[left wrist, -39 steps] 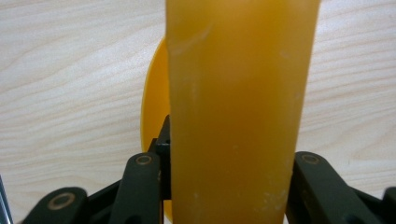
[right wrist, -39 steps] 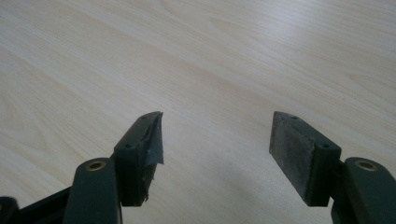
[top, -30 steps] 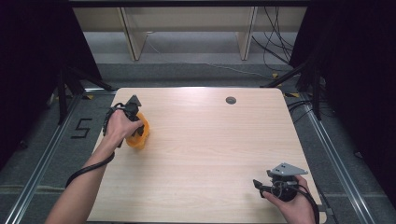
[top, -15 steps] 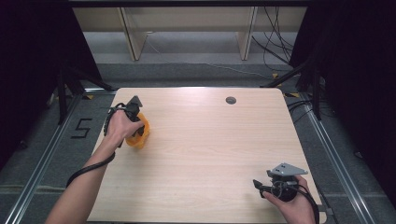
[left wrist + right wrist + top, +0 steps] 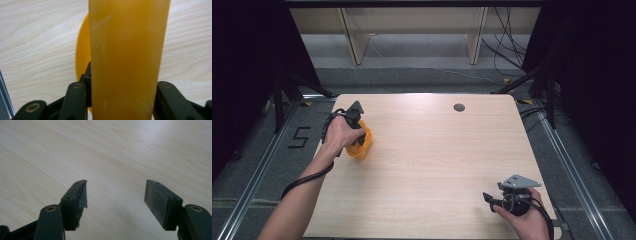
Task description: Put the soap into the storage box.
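Change: nothing has moved over the last second; both hands sit where they were, so I judge this a pause mid-grip.
Left gripper [image 5: 354,114]: jaws clamped on the orange cup [image 5: 127,62] at the table's [image 5: 432,165] left edge.
Right gripper [image 5: 116,202]: jaws wide, nothing between, near right corner.
Count: one cup, two grippers, one table.

Left gripper view: orange object [image 5: 127,62] runs off the top and bottom frame edges, its full shape untold; jaw tips hidden behind it. High view: left hand [image 5: 343,134] covers most of the left gripper [image 5: 353,116]; small dark disc [image 5: 459,107] near the table's far edge, perhaps a grommet.
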### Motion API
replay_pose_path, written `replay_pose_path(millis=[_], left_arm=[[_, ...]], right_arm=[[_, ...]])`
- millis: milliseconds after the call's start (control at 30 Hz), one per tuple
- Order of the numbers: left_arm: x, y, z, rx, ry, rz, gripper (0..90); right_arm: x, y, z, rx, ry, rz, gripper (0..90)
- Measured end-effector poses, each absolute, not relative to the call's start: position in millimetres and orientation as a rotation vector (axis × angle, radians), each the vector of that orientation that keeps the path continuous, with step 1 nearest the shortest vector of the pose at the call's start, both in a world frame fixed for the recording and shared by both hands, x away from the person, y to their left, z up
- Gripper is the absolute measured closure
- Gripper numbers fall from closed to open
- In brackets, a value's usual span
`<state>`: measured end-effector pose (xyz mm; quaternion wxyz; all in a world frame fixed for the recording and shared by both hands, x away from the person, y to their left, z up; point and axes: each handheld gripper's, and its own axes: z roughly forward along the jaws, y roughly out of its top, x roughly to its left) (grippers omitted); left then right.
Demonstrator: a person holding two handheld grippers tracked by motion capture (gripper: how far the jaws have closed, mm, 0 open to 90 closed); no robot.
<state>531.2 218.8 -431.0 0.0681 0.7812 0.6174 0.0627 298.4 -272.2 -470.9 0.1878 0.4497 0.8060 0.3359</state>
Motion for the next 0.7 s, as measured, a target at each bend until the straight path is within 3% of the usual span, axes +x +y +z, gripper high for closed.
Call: replay_pose_path(millis=[33, 433, 467, 700], left_arm=[[530, 215, -433, 2.297, 1.915, 0.169, 60.2], [532, 216, -437, 2.395, 1.86, 0.176, 59.9], [530, 214, -439, 2.334, 1.875, 0.193, 59.4], [520, 220, -424, 2.287, 1.781, 0.273, 41.3]], right_arm=[[298, -272, -471, 1.266, 2.268, 0.945, 35.1], [299, -272, -471, 1.264, 2.268, 0.945, 35.1], [298, -272, -471, 1.268, 2.269, 0.944, 35.1], [298, -272, -471, 1.265, 2.275, 0.935, 35.0]])
